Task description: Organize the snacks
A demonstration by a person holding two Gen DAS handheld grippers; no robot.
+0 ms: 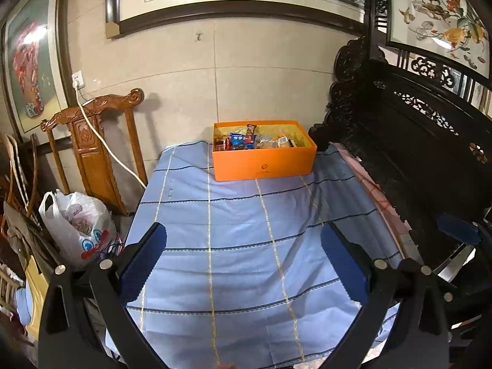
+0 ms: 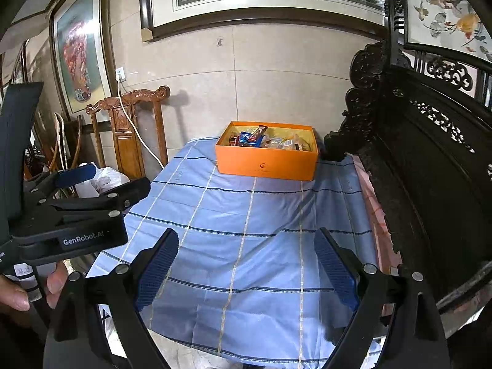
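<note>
Both the left tongs (image 1: pixel 243 264) and right tongs (image 2: pixel 246 264) stand wide apart and empty above the bare near part of the blue checked cloth (image 1: pixel 233 230) on the worktop, well short of the orange box (image 1: pixel 264 160) of snacks (image 1: pixel 246 141) at its far edge by the wall.
</note>
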